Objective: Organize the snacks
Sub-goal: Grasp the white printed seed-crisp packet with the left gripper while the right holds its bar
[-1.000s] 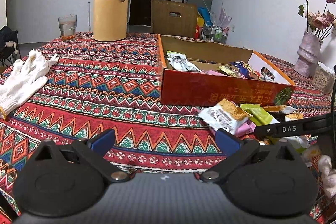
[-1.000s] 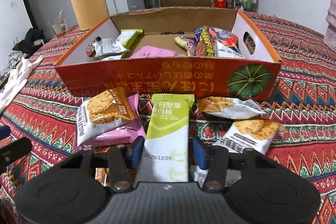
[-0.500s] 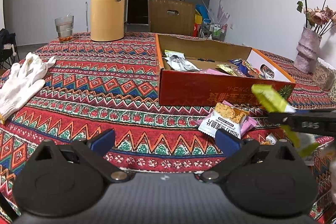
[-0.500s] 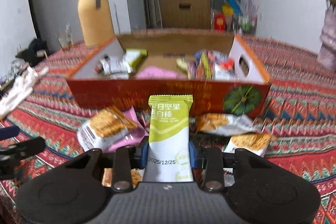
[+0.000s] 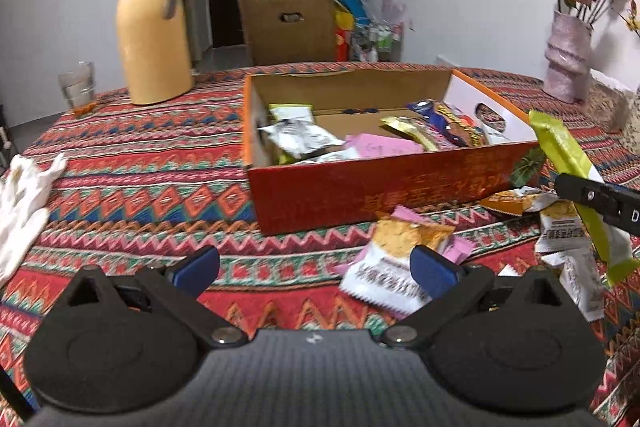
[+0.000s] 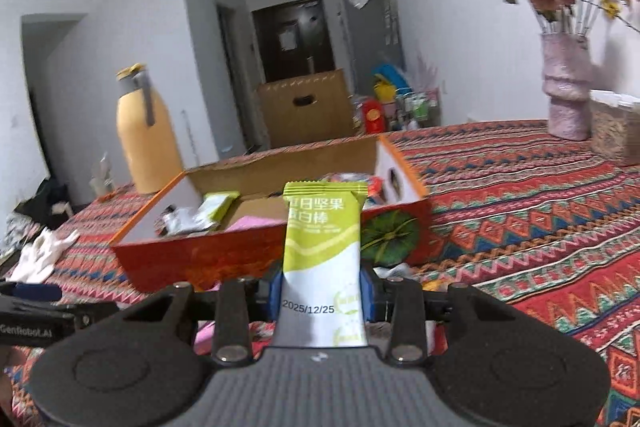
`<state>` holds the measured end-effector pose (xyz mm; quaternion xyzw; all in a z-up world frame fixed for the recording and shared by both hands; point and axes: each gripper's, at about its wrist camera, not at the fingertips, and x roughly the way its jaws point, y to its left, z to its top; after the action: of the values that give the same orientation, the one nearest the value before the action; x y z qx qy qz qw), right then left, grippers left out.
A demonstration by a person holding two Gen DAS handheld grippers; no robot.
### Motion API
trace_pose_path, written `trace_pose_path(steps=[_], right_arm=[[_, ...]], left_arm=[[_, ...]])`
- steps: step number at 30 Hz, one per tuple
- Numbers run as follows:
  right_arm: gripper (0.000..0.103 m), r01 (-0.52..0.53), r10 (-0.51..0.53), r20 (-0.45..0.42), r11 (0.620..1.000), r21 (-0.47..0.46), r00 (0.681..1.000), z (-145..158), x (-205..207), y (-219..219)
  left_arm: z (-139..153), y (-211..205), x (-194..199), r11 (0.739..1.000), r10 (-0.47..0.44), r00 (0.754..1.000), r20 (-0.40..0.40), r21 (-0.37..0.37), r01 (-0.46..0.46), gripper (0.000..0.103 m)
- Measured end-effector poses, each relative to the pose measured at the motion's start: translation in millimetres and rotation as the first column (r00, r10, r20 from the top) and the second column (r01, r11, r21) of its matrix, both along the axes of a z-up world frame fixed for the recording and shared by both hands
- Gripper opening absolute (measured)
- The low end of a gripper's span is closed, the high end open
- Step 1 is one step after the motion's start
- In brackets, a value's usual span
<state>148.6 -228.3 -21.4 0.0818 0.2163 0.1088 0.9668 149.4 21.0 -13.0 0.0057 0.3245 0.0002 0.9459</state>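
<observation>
Right wrist view: right gripper (image 6: 322,285) jaws clenched on the green snack bar (image 6: 322,247), pads squeezing its lower half from both sides w/ the printed top sticking up and fwd, clear of the tabletop (image 6: 520,195). Jaws have just been closing, bar between them. Bar looks light, a flat foil pouch w/ crimped ends; wrapper prob slippery and crushable, so a mid-body pinch across the narrow width seems right, not the seal edge.

Left gripper (image 5: 316,265) jaws released, nothing between them, hovering over the cloth at 6 o'clock of the box (image 5: 360,187).

Box sits at 12 o'clock from the held bar, its near wall the edge to clear; bar's top is abt level w/ that rim in this view. Inside, packets crowd the 9 and 3 o'clock ends; the middle over the pink packet (image 5: 380,147) looks freest for a drop. Loose cracker packs (image 5: 400,263) lie just beside the near wall, under the path. Thermos (image 6: 146,135) at 10 o'clock and vase (image 6: 566,87) at 2 o'clock stand well apart.
</observation>
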Motion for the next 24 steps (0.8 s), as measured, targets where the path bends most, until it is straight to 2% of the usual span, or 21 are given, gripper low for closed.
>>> trace_pose_path(steps=[8,15,24], right_arm=[[0.036,0.022,-0.022,0.010,0.999,0.043,1.000,-16,11,-8],[0.037,0.008,-0.009,0.010,0.998,0.056,1.000,-22,12,-5],[0.037,-0.004,0.003,0.019,0.999,0.054,1.000,-24,10,-4]], left_arm=[[-12,-19,33,1.000,-0.016,0.999,-0.044,-0.021,0.015,0.103],[-29,-24,40,0.999,-0.048,0.997,-0.064,-0.028,0.046,0.103],[-35,-26,41,0.997,-0.076,0.995,-0.072,-0.040,0.073,0.103]])
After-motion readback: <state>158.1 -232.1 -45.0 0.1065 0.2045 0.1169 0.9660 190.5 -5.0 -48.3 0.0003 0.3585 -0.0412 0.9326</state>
